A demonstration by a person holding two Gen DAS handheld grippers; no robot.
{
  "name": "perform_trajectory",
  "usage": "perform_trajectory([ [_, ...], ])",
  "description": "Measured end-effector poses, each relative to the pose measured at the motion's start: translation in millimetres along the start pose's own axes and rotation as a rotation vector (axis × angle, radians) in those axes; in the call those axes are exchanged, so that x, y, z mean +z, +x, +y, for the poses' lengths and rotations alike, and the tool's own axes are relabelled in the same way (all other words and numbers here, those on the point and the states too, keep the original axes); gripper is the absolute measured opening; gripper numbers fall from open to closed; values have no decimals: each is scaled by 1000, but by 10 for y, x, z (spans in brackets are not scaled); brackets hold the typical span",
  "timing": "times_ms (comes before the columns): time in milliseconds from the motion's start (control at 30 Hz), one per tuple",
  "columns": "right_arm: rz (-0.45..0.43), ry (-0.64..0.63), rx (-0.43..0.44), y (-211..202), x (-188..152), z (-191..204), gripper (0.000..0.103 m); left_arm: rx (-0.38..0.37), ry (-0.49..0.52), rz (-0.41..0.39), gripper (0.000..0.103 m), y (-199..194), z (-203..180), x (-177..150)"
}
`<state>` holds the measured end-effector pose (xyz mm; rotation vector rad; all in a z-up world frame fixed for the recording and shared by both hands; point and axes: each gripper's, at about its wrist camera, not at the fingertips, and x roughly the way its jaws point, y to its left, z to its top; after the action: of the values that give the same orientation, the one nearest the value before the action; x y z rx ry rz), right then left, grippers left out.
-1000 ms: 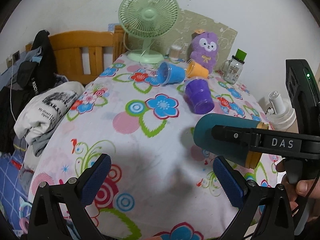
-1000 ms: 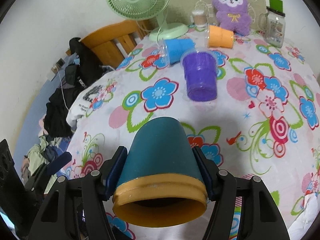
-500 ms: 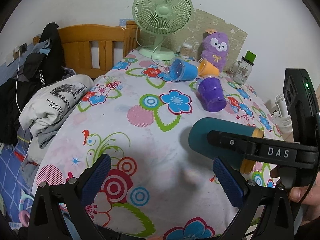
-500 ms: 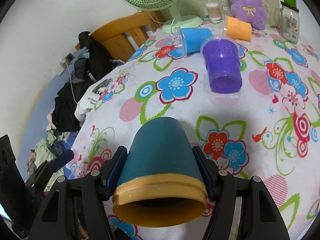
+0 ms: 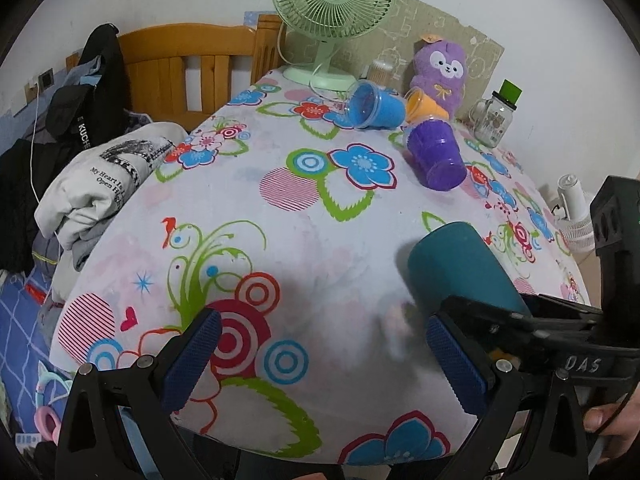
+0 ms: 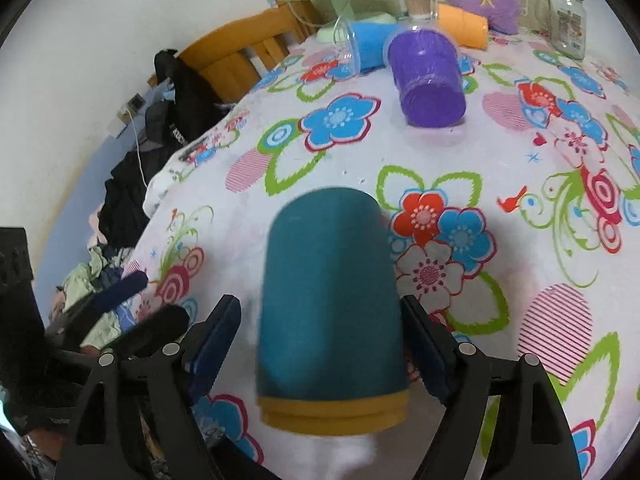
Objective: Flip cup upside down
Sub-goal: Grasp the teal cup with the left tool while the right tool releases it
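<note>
The teal cup with a yellow rim point(image 6: 330, 312) stands between my right gripper's point(image 6: 320, 350) fingers, base up and rim toward the cloth, blurred. The left pad stands clear of the cup wall and the right pad is at its side, so the jaws look open. In the left wrist view the cup point(image 5: 456, 264) shows at the right behind the right gripper's black arm. My left gripper point(image 5: 322, 360) is open and empty over the front of the flowered tablecloth point(image 5: 280, 240).
A purple cup point(image 6: 428, 76) stands upside down further back. A blue cup point(image 6: 364, 46) and an orange cup point(image 6: 464, 26) lie on their sides behind it. A green fan point(image 5: 334, 12), a purple plush point(image 5: 440, 68) and a glass jar point(image 5: 494, 118) stand at the back. Clothes point(image 5: 100, 176) lie at the table's left.
The right gripper has tilted the teal cup from lying rim-toward-camera to base up, lowered it toward the cloth, and its jaws have spread. The left gripper has drawn back toward the table's front.
</note>
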<state>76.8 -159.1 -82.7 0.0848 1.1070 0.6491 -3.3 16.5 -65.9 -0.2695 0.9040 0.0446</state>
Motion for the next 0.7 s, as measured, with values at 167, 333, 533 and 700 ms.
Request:
perform_trajectory([
  [167, -18, 1, 6, -96, 0, -9, 83, -3, 2, -16, 103, -63, -29, 22],
  [333, -43, 25, 21, -219, -18, -63, 83, -11, 1, -20, 103, -89, -65, 45],
  [533, -77, 80, 80, -432, -50, -238, 83, -26, 21, -41, 103, -127, -196, 165],
  [700, -94, 104, 73, -568, -104, -359, 83, -57, 36, -60, 103, -144, -350, 305],
])
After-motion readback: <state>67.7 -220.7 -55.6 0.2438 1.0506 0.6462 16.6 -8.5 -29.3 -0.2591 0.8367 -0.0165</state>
